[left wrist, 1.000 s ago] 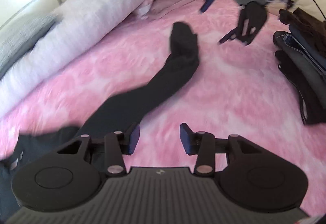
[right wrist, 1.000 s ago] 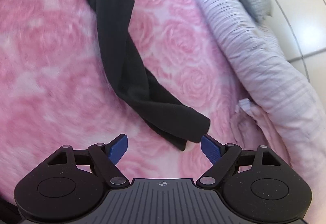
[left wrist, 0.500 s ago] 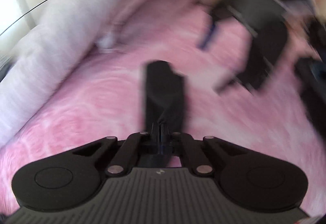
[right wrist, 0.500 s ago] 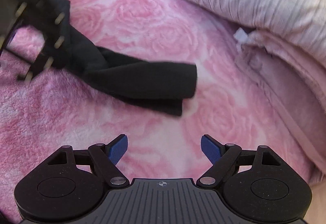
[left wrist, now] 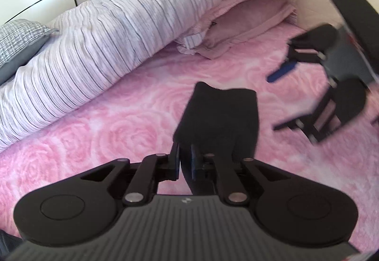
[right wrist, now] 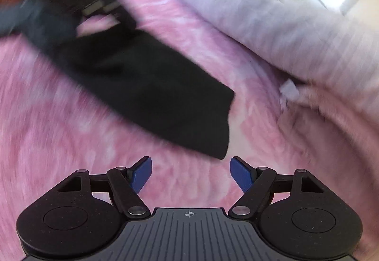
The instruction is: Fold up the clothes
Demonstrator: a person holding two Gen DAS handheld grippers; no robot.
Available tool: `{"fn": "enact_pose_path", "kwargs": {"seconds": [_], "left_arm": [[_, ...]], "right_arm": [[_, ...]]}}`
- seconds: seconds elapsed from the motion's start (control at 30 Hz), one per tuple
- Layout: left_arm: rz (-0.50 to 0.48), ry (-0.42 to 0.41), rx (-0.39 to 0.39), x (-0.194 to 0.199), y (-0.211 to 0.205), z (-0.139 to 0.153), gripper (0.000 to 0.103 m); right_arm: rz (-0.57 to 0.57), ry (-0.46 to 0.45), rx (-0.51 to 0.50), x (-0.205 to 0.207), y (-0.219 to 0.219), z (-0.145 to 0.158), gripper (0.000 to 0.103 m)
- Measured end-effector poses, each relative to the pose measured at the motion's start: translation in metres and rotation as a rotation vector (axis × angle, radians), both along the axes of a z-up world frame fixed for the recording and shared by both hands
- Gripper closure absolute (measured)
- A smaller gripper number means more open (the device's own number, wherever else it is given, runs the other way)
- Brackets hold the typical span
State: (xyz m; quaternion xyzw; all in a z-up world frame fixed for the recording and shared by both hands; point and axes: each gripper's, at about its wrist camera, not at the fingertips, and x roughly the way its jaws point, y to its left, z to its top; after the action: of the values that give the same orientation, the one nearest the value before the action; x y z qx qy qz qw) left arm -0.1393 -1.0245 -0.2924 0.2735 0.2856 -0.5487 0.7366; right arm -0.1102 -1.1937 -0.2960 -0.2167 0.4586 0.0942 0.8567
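Left gripper [left wrist: 184,161] clenched on black sleeve [left wrist: 220,116], which runs toward 12 o'clock over the pink rose blanket [left wrist: 113,128]. Right gripper [right wrist: 190,174] spread wide, nothing held; sleeve cuff [right wrist: 208,118] lies just beyond it at 12 o'clock. Judgement: take the cuff square at its edge and keep the fabric taut between both grips. No readable writing or labels.

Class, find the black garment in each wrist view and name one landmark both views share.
Left wrist view: black garment at centre, its near end pinched in the left claw.
Right wrist view: black garment centre-left, cuff end just ahead of the open right claw.
Shared landmark: striped duvet.
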Motion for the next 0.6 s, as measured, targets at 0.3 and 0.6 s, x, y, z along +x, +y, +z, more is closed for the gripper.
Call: {"fn": "enact_pose_path", "kwargs": {"seconds": [0.3,0.6], "left_arm": [[0.074,-0.069,-0.026,-0.047,0.081,0.010,0.081],[0.066,-0.063,0.104,-0.092,0.122,-0.014,0.081]], "right_arm": [[-0.056,0.054,0.254,0.048,-0.027,0.007,0.026],[-0.244,0.152,0.350,0.061,-0.036,0.009,0.102]]}}
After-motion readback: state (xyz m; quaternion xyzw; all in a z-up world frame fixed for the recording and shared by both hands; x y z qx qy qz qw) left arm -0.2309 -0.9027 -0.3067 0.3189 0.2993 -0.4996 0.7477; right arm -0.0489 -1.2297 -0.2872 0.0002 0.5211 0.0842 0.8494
